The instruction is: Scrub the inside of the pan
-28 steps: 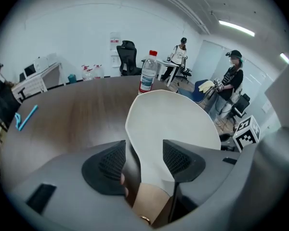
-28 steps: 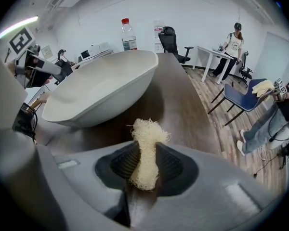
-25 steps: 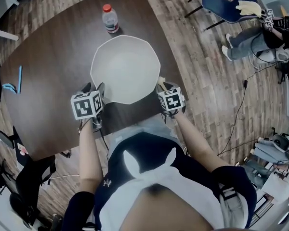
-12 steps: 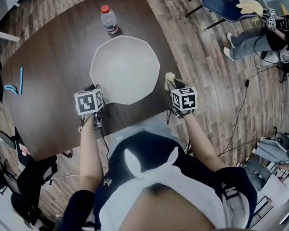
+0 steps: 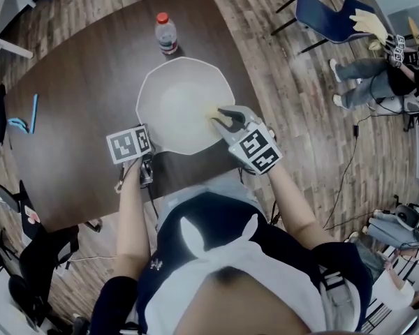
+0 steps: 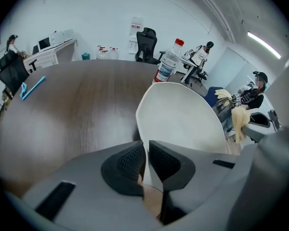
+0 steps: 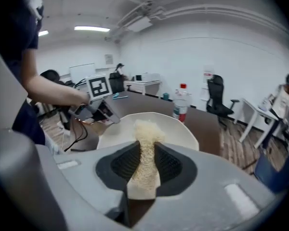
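Observation:
A white, many-sided pan [image 5: 174, 93] sits on the dark wooden table [image 5: 77, 82]. My left gripper [image 5: 148, 145] is at the pan's near-left rim. In the left gripper view its jaws [image 6: 147, 159] are closing, and the thin rim of the pan [image 6: 183, 119] stands pinched between the pads. My right gripper [image 5: 222, 118] reaches over the pan's right side, shut on a pale yellow fibrous sponge [image 7: 144, 129]. The sponge's tip sticks out past the right gripper [image 7: 145, 152] above the pan [image 7: 125, 129].
A water bottle with a red cap [image 5: 167, 33] stands just beyond the pan. A blue strip [image 5: 32, 114] lies at the table's left. The table's near edge runs close under both grippers. A blue chair [image 5: 328, 9] and a seated person [image 5: 377, 72] are off to the right.
My right gripper moved left with the sponge, from beside the pan's right edge to over its inside. The left gripper's jaws came together on the near-left rim.

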Demonstrator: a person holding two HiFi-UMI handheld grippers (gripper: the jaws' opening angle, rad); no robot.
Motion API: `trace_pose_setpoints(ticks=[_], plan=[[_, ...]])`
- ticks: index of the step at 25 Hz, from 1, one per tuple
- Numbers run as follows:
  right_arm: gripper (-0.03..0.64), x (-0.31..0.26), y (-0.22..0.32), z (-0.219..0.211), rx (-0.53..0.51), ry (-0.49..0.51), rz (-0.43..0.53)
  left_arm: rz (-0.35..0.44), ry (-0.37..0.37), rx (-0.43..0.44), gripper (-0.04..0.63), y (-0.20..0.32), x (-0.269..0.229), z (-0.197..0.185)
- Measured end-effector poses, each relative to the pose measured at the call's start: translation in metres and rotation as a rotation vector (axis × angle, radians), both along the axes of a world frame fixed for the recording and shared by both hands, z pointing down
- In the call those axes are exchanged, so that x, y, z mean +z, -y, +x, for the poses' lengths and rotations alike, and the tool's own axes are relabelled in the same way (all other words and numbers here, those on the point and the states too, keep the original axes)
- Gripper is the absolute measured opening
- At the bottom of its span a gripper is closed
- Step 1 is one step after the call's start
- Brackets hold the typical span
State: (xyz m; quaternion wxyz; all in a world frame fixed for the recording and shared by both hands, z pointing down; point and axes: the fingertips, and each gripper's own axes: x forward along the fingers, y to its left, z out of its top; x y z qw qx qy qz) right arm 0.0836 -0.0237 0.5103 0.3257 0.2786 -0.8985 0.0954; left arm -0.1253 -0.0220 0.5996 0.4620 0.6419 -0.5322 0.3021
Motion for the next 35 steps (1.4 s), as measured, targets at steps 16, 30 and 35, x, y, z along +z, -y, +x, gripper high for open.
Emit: trace_pose_setpoints(ticks=[16, 30, 35], plan=[[0.089, 0.076, -0.053, -0.121, -0.685, -0.188, -0.216, -0.021, -0.07, -0.057, 0.037, 0.014, 0.001, 0.002], [0.089, 0.102, -0.035, -0.15, -0.745, -0.161, -0.251, -0.045, -0.121, -0.077, 0.032, 0.023, 0.0, 0.003], [0.089, 0.11, -0.027, -0.163, -0.723, -0.155, -0.227, -0.046, -0.127, -0.063, 0.032, 0.023, 0.001, 0.001]])
